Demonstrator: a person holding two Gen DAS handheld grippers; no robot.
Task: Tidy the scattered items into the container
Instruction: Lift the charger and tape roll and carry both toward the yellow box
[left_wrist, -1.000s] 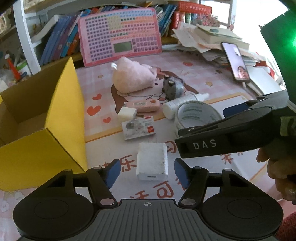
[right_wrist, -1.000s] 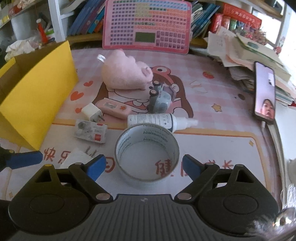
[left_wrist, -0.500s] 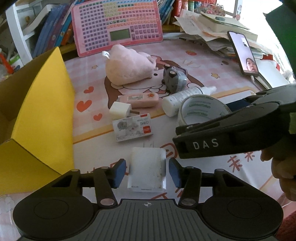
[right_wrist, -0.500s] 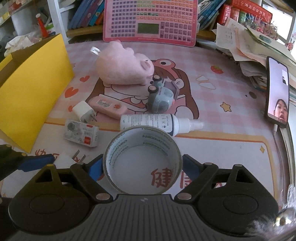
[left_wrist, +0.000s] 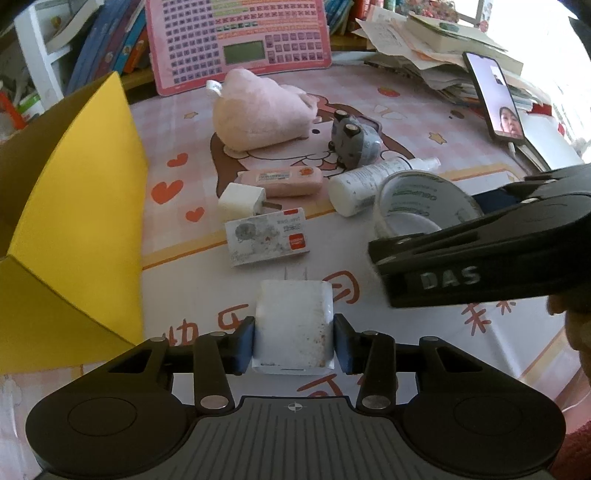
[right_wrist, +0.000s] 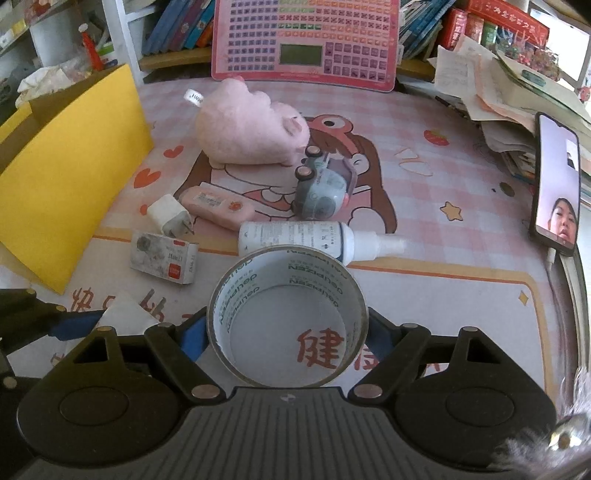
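My left gripper (left_wrist: 293, 341) is shut on a big white charger block (left_wrist: 293, 321) that rests on the mat; both blue pads press its sides. To its left stands the open yellow cardboard box (left_wrist: 74, 221). My right gripper (right_wrist: 286, 330) straddles a tape roll (right_wrist: 288, 273) lying flat; its jaws are closing and the pads touch the roll's outer wall. Behind lie a card box (left_wrist: 266, 236), a small white plug (left_wrist: 240, 201), a pink case (left_wrist: 280, 181), a white bottle (left_wrist: 365, 181), a grey toy car (left_wrist: 354, 140) and a pink plush (left_wrist: 258, 114).
A pink toy keyboard (left_wrist: 236, 37) leans against bookshelves at the back. A phone (left_wrist: 495, 96) and a heap of papers (left_wrist: 424, 48) crowd the right edge. The two grippers work side by side, the right one's body just right of the charger.
The left jaws closed from well apart onto the charger block as the gripper sank toward it. The right jaws narrowed until they met the tape roll's sides.
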